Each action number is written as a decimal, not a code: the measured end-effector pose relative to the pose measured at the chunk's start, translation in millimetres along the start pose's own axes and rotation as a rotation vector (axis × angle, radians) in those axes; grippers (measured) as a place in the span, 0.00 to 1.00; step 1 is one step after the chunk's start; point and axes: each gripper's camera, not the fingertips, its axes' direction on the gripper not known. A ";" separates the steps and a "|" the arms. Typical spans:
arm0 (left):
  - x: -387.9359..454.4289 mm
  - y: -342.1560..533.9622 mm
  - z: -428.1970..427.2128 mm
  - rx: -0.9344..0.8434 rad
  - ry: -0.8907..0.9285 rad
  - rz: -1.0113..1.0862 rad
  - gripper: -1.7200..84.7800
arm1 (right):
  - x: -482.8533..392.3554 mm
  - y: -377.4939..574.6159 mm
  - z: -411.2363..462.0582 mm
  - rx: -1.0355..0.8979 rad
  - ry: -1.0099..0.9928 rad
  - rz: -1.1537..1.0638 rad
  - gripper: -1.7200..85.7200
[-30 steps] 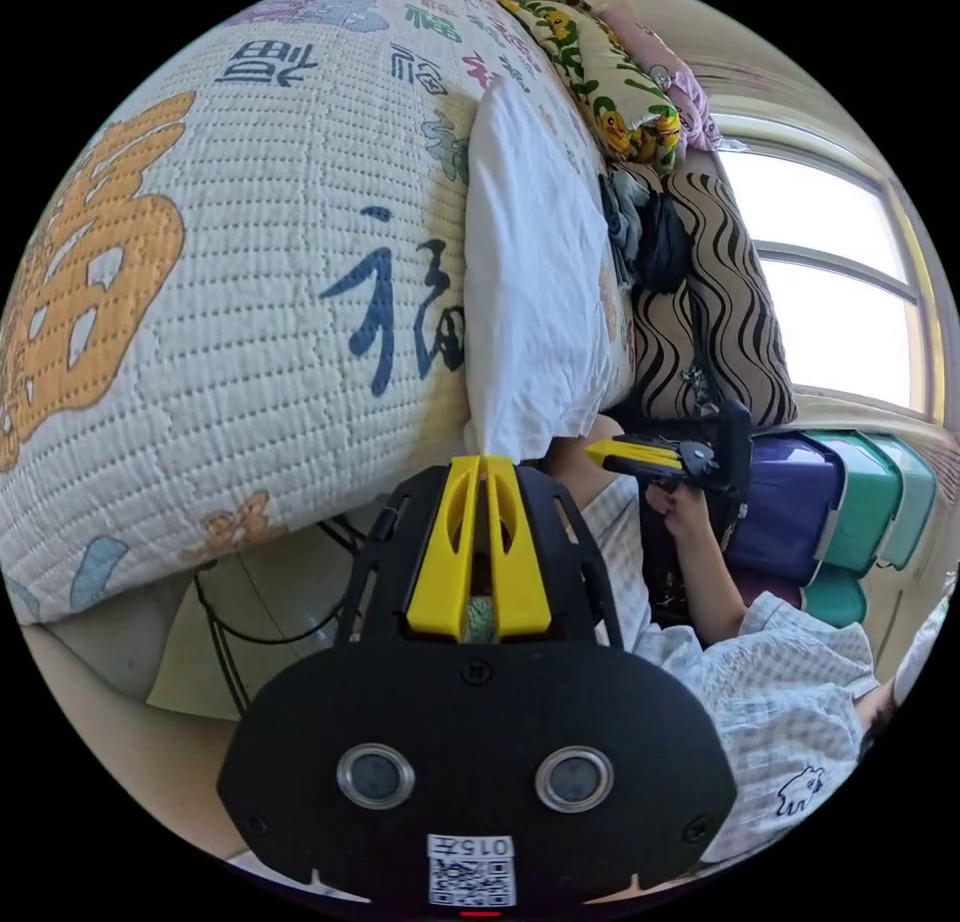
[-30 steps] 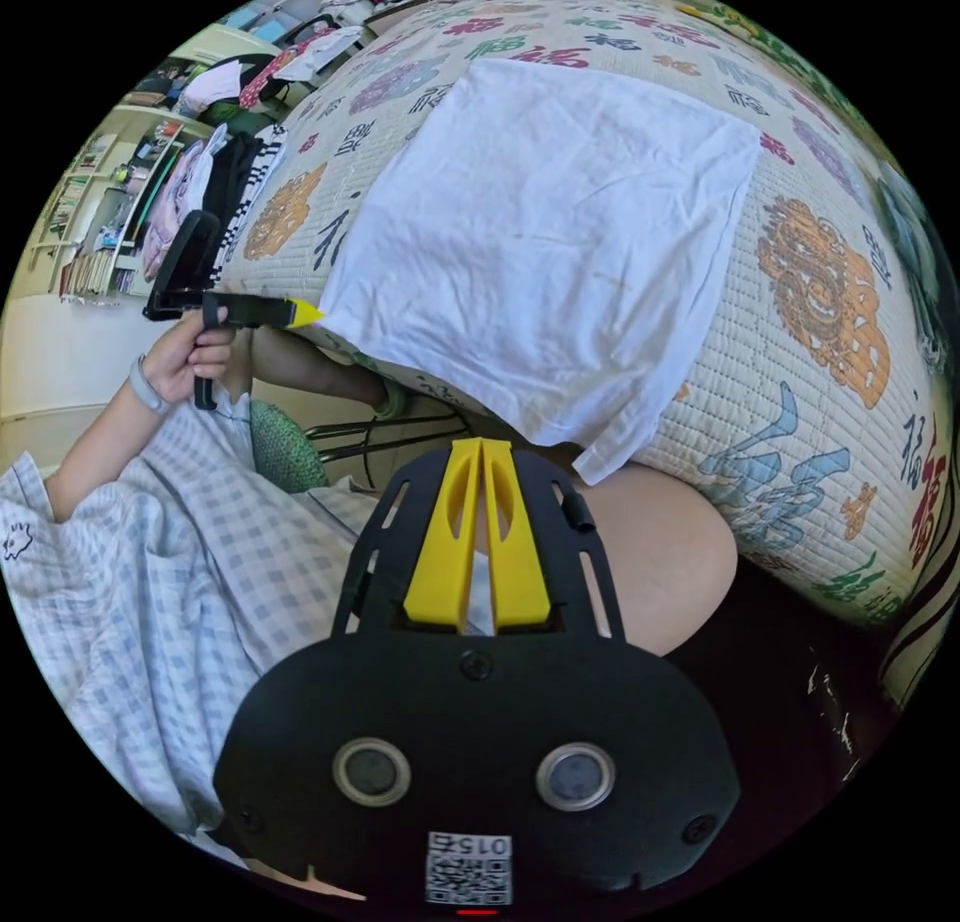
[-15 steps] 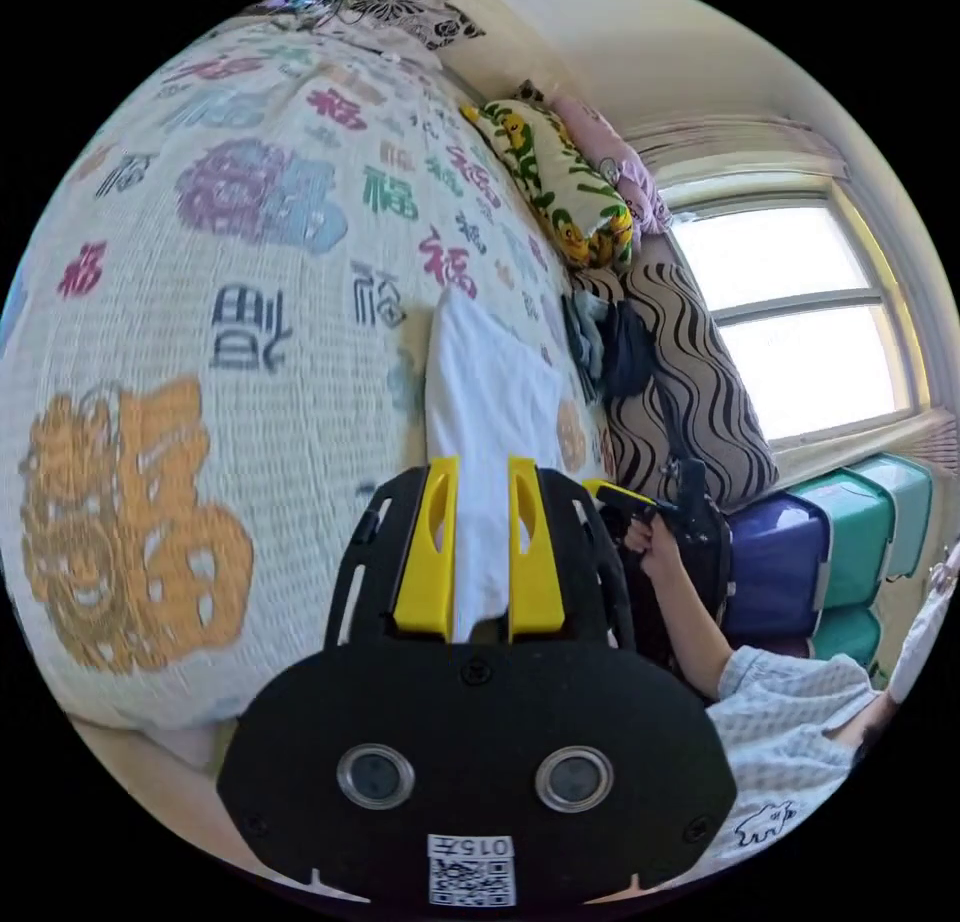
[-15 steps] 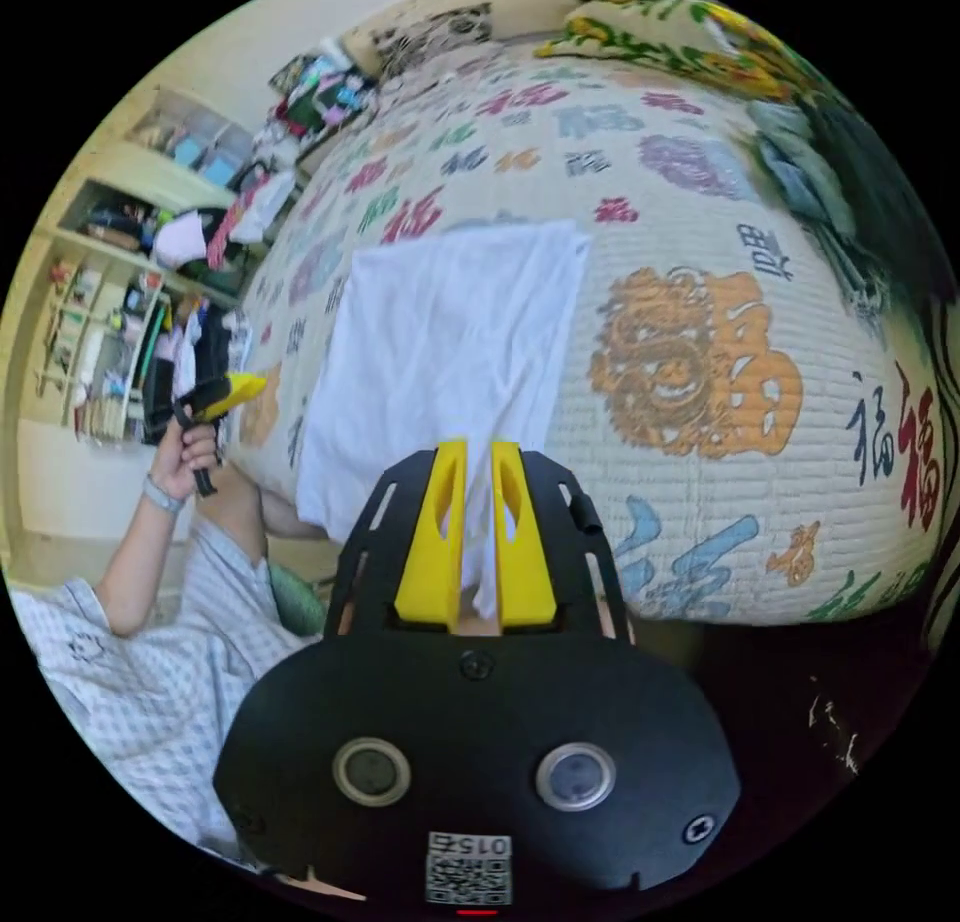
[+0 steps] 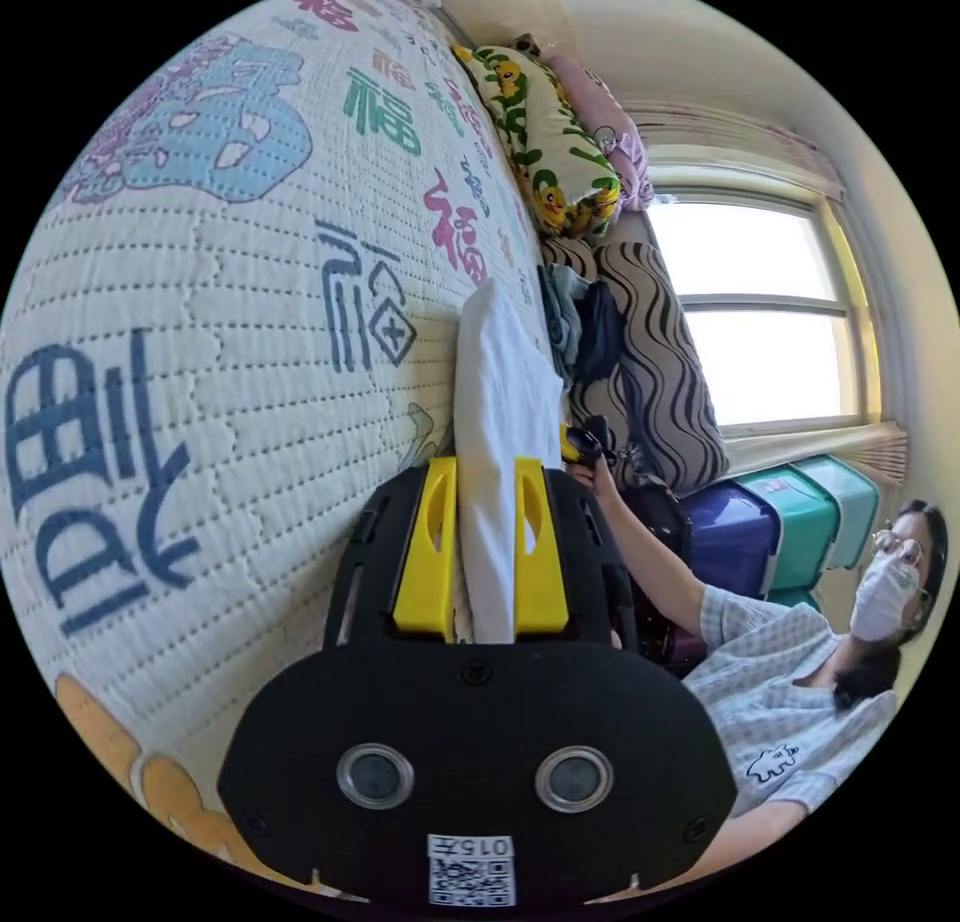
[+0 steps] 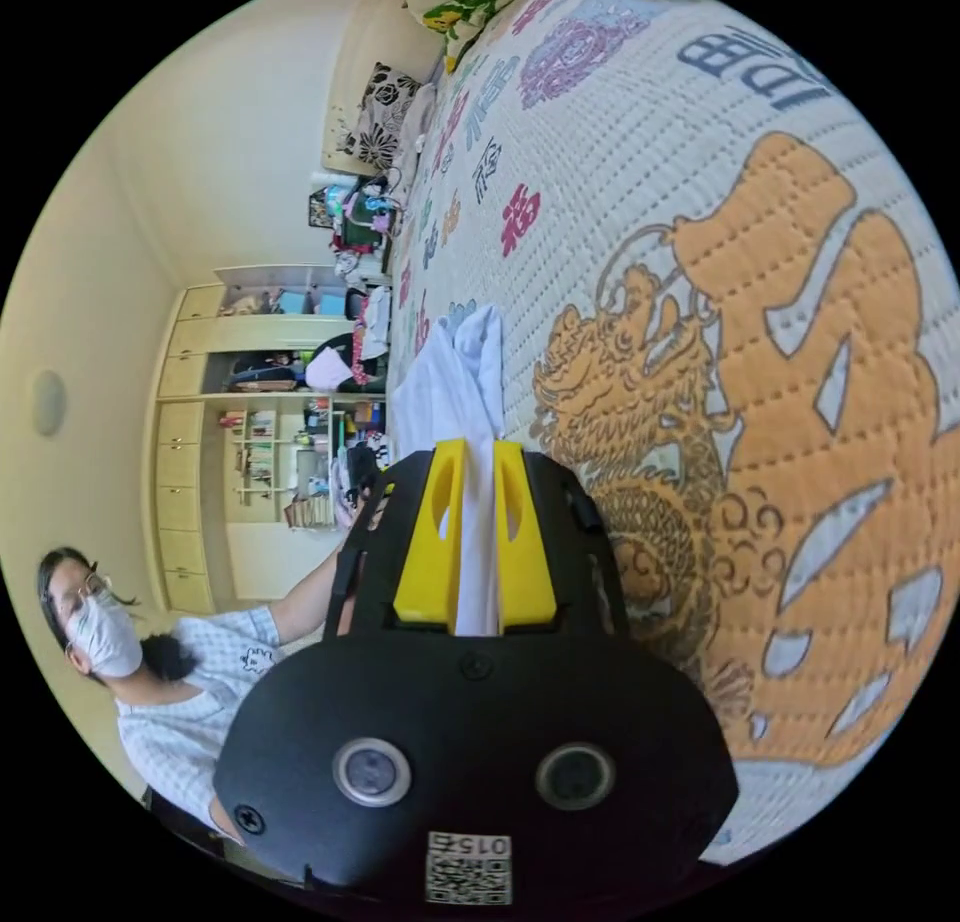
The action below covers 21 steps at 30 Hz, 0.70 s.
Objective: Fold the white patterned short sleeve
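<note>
White short-sleeve garment pinched at both ends: clamped between left gripper jaws, likewise clamped by right gripper, lying on quilted bedspread.

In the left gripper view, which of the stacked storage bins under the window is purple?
The purple storage bin is the one nearest the person's arm; the teal bins sit farther along, toward the wall.

The right gripper, its yellow jaws at centre frame, clamps a bunched white cloth garment between them. A cream quilted bedspread with orange dragon print covers the right half. A person in a checked shirt sits lower left.
</note>
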 end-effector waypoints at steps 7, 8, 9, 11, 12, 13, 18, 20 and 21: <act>55.9 -34.4 38.9 -0.126 0.081 0.096 0.10 | 12.5 -30.1 39.2 -0.097 -0.154 -0.055 0.08; 64.9 -36.5 40.9 -0.143 0.089 0.098 0.09 | 12.1 -31.2 45.8 -0.104 -0.161 -0.062 0.07; 69.4 -36.7 40.4 -0.148 0.091 0.098 0.08 | 11.5 -30.9 48.1 -0.104 -0.161 -0.068 0.07; 90.4 -30.1 30.4 -0.132 0.080 0.116 0.06 | 6.5 -23.2 50.0 -0.060 -0.137 -0.094 0.05; 97.0 -27.2 26.1 -0.120 0.076 0.125 0.06 | 4.2 -19.9 48.8 -0.041 -0.134 -0.104 0.04; 112.4 -20.3 16.1 -0.092 0.078 0.150 0.05 | -2.2 -12.2 45.0 -0.002 -0.130 -0.126 0.03; 201.4 25.5 -31.7 0.017 0.103 0.319 0.03 | -63.2 28.8 40.5 0.087 -0.140 -0.304 0.02; 249.6 59.6 -56.9 0.075 0.103 0.401 0.02 | -105.3 50.2 56.8 0.080 -0.131 -0.396 0.02; 260.6 68.5 -64.0 0.092 0.103 0.416 0.02 | -115.8 55.6 62.0 0.080 -0.136 -0.420 0.02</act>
